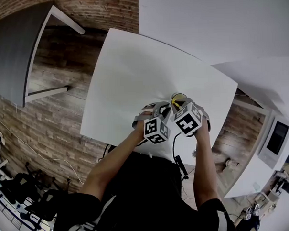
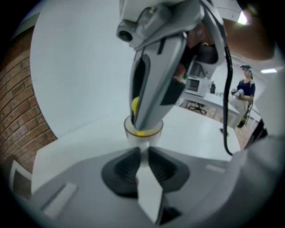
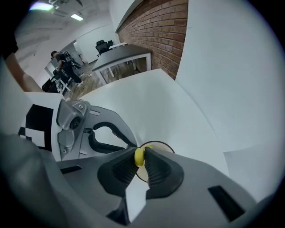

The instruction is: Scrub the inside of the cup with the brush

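Note:
A small clear cup (image 1: 178, 96) stands on the white table (image 1: 133, 75) near its front edge. In the left gripper view the cup (image 2: 144, 138) sits between the tips of my left gripper (image 2: 143, 150), which is shut on its lower wall. My right gripper (image 3: 141, 155) points steeply down over the cup and is shut on the yellow handle of the brush (image 3: 139, 156). The brush (image 2: 135, 105) reaches down into the cup, and yellow shows at the rim. The cup's rim (image 3: 166, 146) peeks out behind the right jaws. The brush head is hidden.
A grey desk (image 1: 17, 51) stands to the far left over wood-pattern floor. A black cable (image 2: 227, 89) hangs from the right gripper. A white counter (image 1: 257, 79) lies to the right. A person (image 2: 245, 88) stands far behind.

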A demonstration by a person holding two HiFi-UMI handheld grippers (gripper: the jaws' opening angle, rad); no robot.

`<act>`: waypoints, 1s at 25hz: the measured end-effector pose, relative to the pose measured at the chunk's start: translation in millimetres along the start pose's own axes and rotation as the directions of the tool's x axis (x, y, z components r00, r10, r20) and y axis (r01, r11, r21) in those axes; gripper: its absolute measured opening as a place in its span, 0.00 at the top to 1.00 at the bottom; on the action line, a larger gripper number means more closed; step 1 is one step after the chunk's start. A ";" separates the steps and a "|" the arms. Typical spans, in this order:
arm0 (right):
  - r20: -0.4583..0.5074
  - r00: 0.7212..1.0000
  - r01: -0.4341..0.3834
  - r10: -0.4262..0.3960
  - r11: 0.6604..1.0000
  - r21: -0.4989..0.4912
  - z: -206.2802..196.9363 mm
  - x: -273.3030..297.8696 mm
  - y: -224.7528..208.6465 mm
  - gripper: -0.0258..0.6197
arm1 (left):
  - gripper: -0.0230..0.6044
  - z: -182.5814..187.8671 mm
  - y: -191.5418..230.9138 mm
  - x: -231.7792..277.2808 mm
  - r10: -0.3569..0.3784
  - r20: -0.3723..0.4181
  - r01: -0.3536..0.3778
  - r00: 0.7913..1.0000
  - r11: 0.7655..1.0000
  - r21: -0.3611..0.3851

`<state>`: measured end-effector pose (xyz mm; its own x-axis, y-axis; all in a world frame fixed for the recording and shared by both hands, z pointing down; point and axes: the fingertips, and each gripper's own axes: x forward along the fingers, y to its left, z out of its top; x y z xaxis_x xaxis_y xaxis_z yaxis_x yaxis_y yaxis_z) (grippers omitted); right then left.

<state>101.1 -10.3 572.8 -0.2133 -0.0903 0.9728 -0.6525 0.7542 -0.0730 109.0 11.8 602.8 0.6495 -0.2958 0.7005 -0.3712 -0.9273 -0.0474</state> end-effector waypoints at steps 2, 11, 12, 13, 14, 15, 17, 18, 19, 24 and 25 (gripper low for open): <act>0.003 1.000 -0.003 0.003 1.000 -0.002 2.7 0.8 -1.8 0.91 | 0.87 0.1 0.7 -0.4 0.000 -0.002 0.000 1.000 1.000 -0.005; 0.046 0.999 -0.023 0.022 1.000 0.020 -8.2 -49.2 1.9 0.91 | 0.87 -0.2 1.6 -0.5 0.001 -0.006 -0.001 1.000 1.000 0.003; 0.051 0.998 -0.021 0.020 1.000 0.017 -8.8 -56.3 3.3 0.91 | 0.87 -0.4 1.7 -0.8 0.000 -0.006 0.000 1.000 1.000 0.003; 0.055 0.998 -0.020 0.019 1.000 0.015 -9.4 -62.3 4.8 0.91 | 0.87 -0.6 1.8 -0.9 0.000 -0.006 0.000 1.000 1.000 0.003; 0.056 0.998 -0.020 0.019 1.000 0.014 -10.2 -66.8 5.9 0.91 | 0.87 -0.6 1.9 -0.8 0.000 -0.006 0.000 1.000 1.000 0.003; 0.057 0.998 -0.020 0.019 1.000 0.012 -10.9 -69.9 6.7 0.91 | 0.87 -0.5 1.9 -0.6 0.000 -0.006 0.000 1.000 1.000 0.004; 0.060 0.998 -0.021 0.021 1.000 0.007 -11.2 -72.4 7.1 0.91 | 0.87 -0.4 1.8 0.1 0.000 -0.008 0.000 1.000 1.000 0.004; 0.061 0.998 -0.023 0.023 1.000 0.007 -10.8 -71.7 7.0 0.91 | 0.87 -0.4 1.8 0.3 0.000 -0.009 0.000 1.000 1.000 0.005; 0.062 0.998 -0.025 0.024 1.000 0.007 -9.9 -70.0 6.9 0.91 | 0.87 -0.5 2.1 0.3 0.000 -0.010 0.000 1.000 1.000 0.006; 0.067 0.997 -0.039 0.037 0.999 0.035 -6.7 -48.6 5.0 0.91 | 0.87 -2.7 2.8 -0.7 -0.002 -0.018 0.002 1.000 1.000 -0.004; 0.064 0.997 -0.041 0.038 0.998 0.048 -8.4 -43.4 3.7 0.91 | 0.87 -3.1 2.4 -0.7 -0.003 -0.019 0.003 1.000 1.000 -0.010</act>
<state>114.1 1.9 532.2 -0.2842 -0.1032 0.9532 -0.6774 0.7252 -0.1234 105.7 10.6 604.3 0.6378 -0.2885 0.7142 -0.3759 -0.9259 -0.0383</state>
